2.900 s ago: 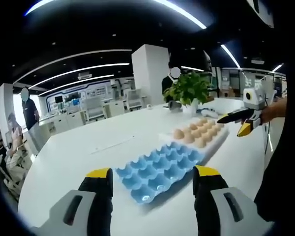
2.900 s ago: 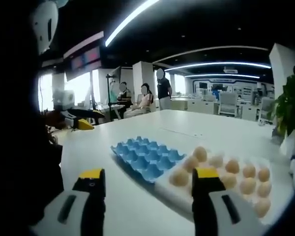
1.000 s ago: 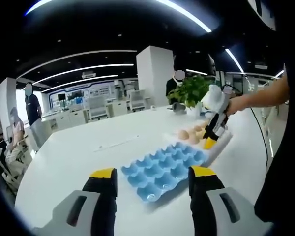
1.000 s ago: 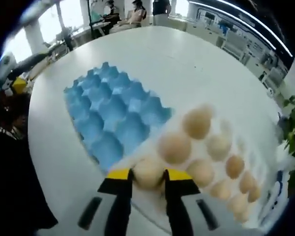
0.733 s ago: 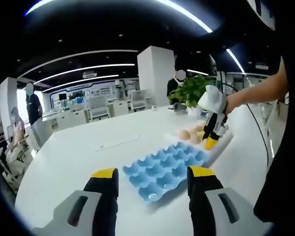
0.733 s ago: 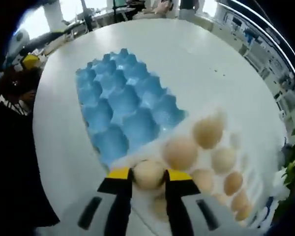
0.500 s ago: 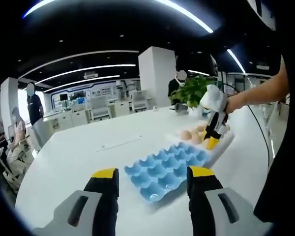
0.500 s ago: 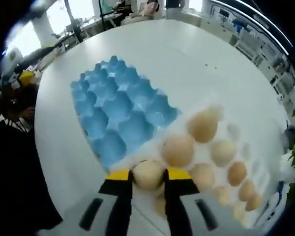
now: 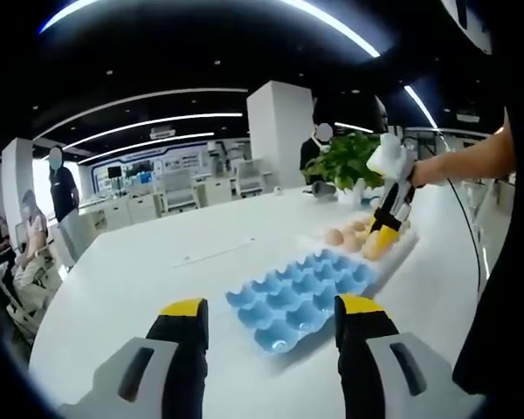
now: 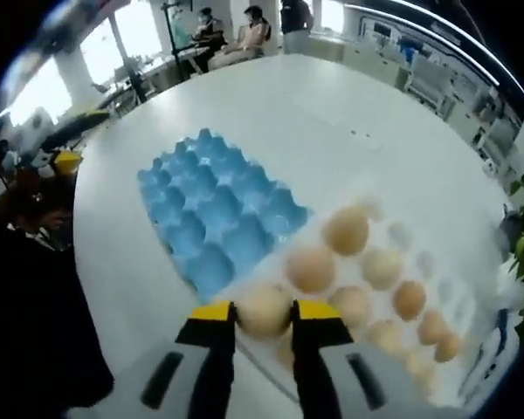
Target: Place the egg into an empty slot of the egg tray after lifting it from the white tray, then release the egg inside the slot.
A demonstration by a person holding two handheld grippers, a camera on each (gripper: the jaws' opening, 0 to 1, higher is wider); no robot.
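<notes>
Lifting now: the right gripper point(image 10: 262, 316) is clamping the egg point(image 10: 264, 309) and it's coming up off the white tray point(image 10: 472, 349), higher than a moment ago. Next is carrying it to the blue egg tray point(image 10: 214, 218). The left gripper point(image 9: 264, 312) is hanging open, empty.
</notes>
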